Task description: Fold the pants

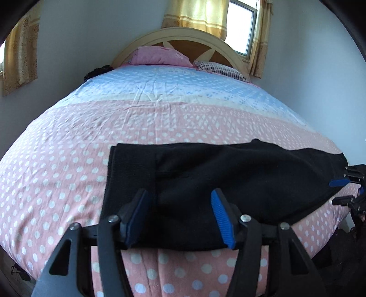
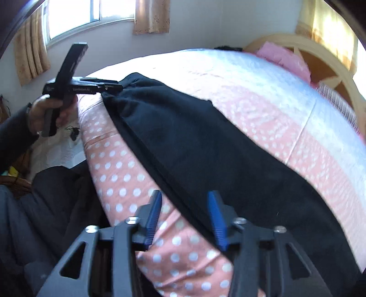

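Observation:
Black pants (image 1: 228, 178) lie folded in a long band along the near edge of the bed (image 1: 68, 171), which has a pink dotted sheet. My left gripper (image 1: 180, 217) stands open over the band's left part, the cloth lying slack between its blue pads. In the right wrist view the pants (image 2: 183, 137) run from far left to near right across the bed (image 2: 263, 102). My right gripper (image 2: 185, 218) is open at their near edge, its pads not pressing. It also shows at the band's right end (image 1: 343, 192). A hand (image 2: 50, 112) holds the left gripper (image 2: 112, 88) at the far end.
A pink pillow (image 1: 160, 56) and a striped pillow (image 1: 222, 69) lie by the arched headboard (image 1: 183, 36). A dark item (image 1: 96, 72) sits at the far left corner. Windows with yellow curtains (image 1: 196, 16) are behind. The person's dark-clothed legs (image 2: 45, 194) stand against the bed's side.

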{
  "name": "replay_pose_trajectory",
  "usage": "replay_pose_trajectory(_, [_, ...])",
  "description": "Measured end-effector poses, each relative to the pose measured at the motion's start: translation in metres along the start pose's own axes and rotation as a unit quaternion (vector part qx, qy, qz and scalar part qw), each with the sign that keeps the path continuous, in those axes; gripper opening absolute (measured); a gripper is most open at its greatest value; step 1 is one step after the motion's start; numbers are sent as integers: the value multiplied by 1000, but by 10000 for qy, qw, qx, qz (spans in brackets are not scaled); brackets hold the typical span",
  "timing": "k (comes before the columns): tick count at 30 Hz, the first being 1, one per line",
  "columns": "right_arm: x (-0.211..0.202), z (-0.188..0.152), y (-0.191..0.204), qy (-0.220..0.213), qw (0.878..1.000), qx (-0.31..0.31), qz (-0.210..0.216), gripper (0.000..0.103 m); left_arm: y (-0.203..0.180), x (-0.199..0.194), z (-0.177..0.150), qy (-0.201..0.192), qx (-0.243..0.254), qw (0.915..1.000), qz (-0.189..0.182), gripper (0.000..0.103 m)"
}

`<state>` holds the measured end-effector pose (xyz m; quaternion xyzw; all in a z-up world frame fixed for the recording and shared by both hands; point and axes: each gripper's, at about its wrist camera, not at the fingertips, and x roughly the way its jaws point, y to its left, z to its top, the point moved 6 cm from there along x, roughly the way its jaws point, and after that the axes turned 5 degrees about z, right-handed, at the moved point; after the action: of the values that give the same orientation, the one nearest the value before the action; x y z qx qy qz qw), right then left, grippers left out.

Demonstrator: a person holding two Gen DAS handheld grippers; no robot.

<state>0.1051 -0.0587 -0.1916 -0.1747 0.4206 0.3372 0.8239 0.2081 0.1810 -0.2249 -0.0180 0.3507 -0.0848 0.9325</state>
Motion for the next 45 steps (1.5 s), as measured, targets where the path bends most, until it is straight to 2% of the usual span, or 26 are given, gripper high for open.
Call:
replay_pose_trajectory(2, [10,2,3,105,9999,-87,-45,45,5,-4,3,-108,-83,9999,43,70])
replay_pose_trajectory(4, [24,2,-1,240,9992,-140,-291,45,11,-3,3,-95,-168,9998,74,73])
replay_pose_trajectory(7, [37,1,-4,323,9992,-101,-198,33,16,2,0,-3,-287,9996,46,73])
replay_pose_trajectory(8, [37,1,-4,304,9993,-117,-192,16,16,3,-1,30,-305,9995,17,73])
replay_pose_trajectory(9, [36,2,-4,301,9994,-99,-138,4,15,4,-1,55,-292,9996,4,73])
replay_pose_trajectory(13, [19,9,-1,179,9997,-102,-104,3,9,3,-2,49,-131,9999,50,73])
replay_pose_trajectory(19, [36,-8,10,553,9978,-330,-157,3,7,-3,3,-46,-189,9998,-51,73])
replay_pose_trajectory(23, [31,-4,8,404,9986,-276,-189,4,-2,-3,5,-47,-81,9999,-85,73])
replay_pose_trajectory(25, [29,0,4,450,9987,-251,-39,8,-9,-1,4,0,-73,9999,-153,73])
replay_pose_trajectory(26, [25,3,2,412,9989,-223,8,17,-12,-1,5,1,-67,9998,-190,73])
replay_pose_trajectory(27, [20,9,-3,325,9993,-123,143,35,-17,-2,7,-29,-38,9997,-227,73])
replay_pose_trajectory(28, [15,14,-5,239,9992,-17,314,39,-23,-3,9,-64,7,9996,-265,73])
replay_pose_trajectory(30, [6,35,-16,-24,9982,200,557,42,-36,-3,13,-118,113,9993,-349,73])
replay_pose_trajectory(33, [9,69,-35,-282,9960,535,662,42,-57,4,16,-85,263,9985,-476,73])
replay_pose_trajectory(38, [56,120,-82,-373,9783,1749,1047,42,-90,16,2,114,622,9961,-619,73])
replay_pose_trajectory(41, [93,135,-98,-207,9634,2316,1335,42,-97,24,-10,387,723,9944,-673,73])
replay_pose_trajectory(42, [106,139,-103,-138,9572,2520,1414,42,-98,23,-12,342,790,9944,-617,74])
replay_pose_trajectory(44, [133,140,-108,74,9421,2924,1640,41,-103,23,-15,370,918,9930,-638,80])
replay_pose_trajectory(45, [141,139,-107,138,9355,3044,1788,32,-104,22,-16,386,946,9926,-663,83])
